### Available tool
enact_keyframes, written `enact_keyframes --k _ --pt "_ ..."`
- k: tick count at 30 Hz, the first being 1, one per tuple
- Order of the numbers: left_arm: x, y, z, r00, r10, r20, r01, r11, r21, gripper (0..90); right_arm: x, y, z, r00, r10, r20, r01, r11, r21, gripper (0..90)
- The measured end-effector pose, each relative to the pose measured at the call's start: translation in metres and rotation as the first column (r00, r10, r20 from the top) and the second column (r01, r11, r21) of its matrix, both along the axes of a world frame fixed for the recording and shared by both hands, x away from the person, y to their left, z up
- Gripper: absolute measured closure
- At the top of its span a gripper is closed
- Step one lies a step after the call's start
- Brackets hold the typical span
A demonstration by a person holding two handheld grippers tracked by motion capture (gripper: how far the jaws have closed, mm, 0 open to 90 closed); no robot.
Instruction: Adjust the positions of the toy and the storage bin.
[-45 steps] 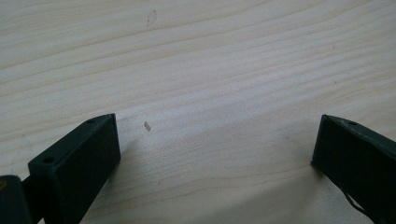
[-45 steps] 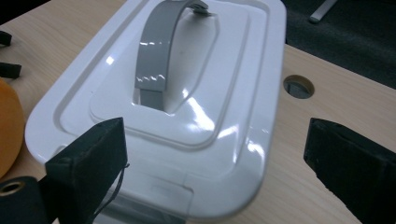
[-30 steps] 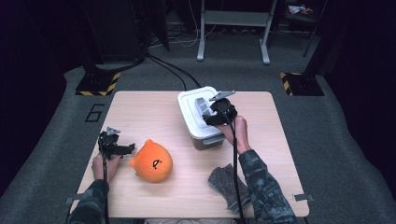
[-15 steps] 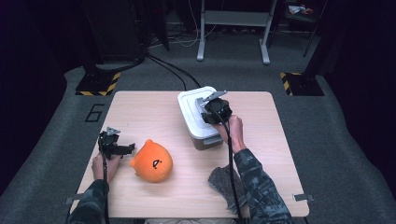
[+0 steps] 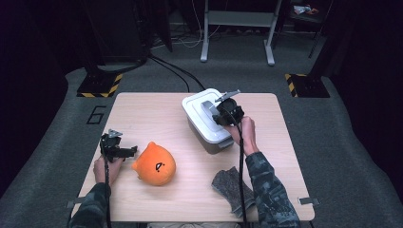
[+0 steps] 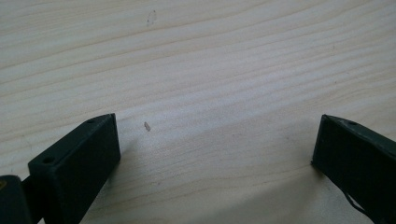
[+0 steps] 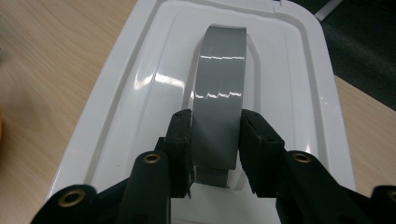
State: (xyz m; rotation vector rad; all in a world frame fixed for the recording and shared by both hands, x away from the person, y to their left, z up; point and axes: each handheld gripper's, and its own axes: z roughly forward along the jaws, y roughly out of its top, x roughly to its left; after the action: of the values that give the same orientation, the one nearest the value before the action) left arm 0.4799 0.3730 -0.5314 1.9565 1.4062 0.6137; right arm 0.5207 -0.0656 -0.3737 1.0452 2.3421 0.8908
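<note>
The white lidded box (image 5: 209, 121) sits near the far edge of the bench (image 5: 152, 107), right of its middle, lid on. The right tongs (image 7: 215, 140) pinch its grey handle (image 7: 219, 84), so the grasp looks made and lifting the lid remains. The left tongs (image 6: 215, 154) rest spread over bare wood near the left edge, beside the orange plush toy (image 5: 154, 164).

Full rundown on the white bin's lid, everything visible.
The lid is glossy white plastic, rectangular with rounded corners and a raised stepped border around a recessed centre. A grey handle, smooth and shiny, arches across that recess. The lid sits closed and level on a grey-walled bin on the wooden table, toward its far right. The right gripper has its jaws clamped on the handle's two sides. Nothing else touches the lid.
</note>
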Motion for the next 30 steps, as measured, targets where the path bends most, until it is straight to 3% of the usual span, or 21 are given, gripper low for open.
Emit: enact_keyframes --k 1,2,7,11,12,14,16,25,30 --pt "0.0 0.0 0.0 1.0 0.0 0.0 0.0 1.0 0.0 0.2 0.0 0.0 0.0 1.0 0.0 0.0 0.0 1.0 0.0 64.9" --pt "0.0 0.0 0.0 1.0 0.0 0.0 0.0 1.0 0.0 0.2 0.001 0.004 0.0 0.9994 -0.002 0.035 0.003 1.0 -0.019 59.5" --pt "0.0 0.0 0.0 1.0 0.0 0.0 0.0 1.0 0.0 0.2 0.008 0.018 0.004 0.9972 -0.027 0.07 0.03 0.999 -0.044 50.9" --pt "0.0 0.0 0.0 1.0 0.0 0.001 0.0 1.0 0.0 0.2 0.013 0.025 0.002 0.9962 -0.031 0.081 0.035 0.998 -0.055 53.3" --pt "0.0 0.0 0.0 1.0 0.0 0.001 0.0 1.0 0.0 0.2 0.013 0.027 0.002 0.9971 -0.04 0.065 0.044 0.998 -0.051 55.1" --pt "0.0 0.0 0.0 1.0 0.0 0.0 0.0 1.0 0.0 0.2 0.015 0.031 0.001 0.9963 -0.043 0.075 0.048 0.997 -0.067 62.4" --pt "0.0 0.0 0.0 1.0 0.0 0.0 0.0 1.0 0.0 0.2 0.017 0.029 0.001 0.9961 -0.042 0.077 0.047 0.997 -0.063 63.9" --pt "0.0 0.0 0.0 1.0 0.0 0.0 0.0 1.0 0.0 0.2 0.019 0.024 0.002 0.9968 -0.041 0.068 0.045 0.997 -0.059 65.9" --pt "0.0 0.0 0.0 1.0 0.0 0.0 0.0 1.0 0.0 0.2 0.02 0.021 0.001 0.9972 -0.03 0.069 0.032 0.999 -0.028 66.4"
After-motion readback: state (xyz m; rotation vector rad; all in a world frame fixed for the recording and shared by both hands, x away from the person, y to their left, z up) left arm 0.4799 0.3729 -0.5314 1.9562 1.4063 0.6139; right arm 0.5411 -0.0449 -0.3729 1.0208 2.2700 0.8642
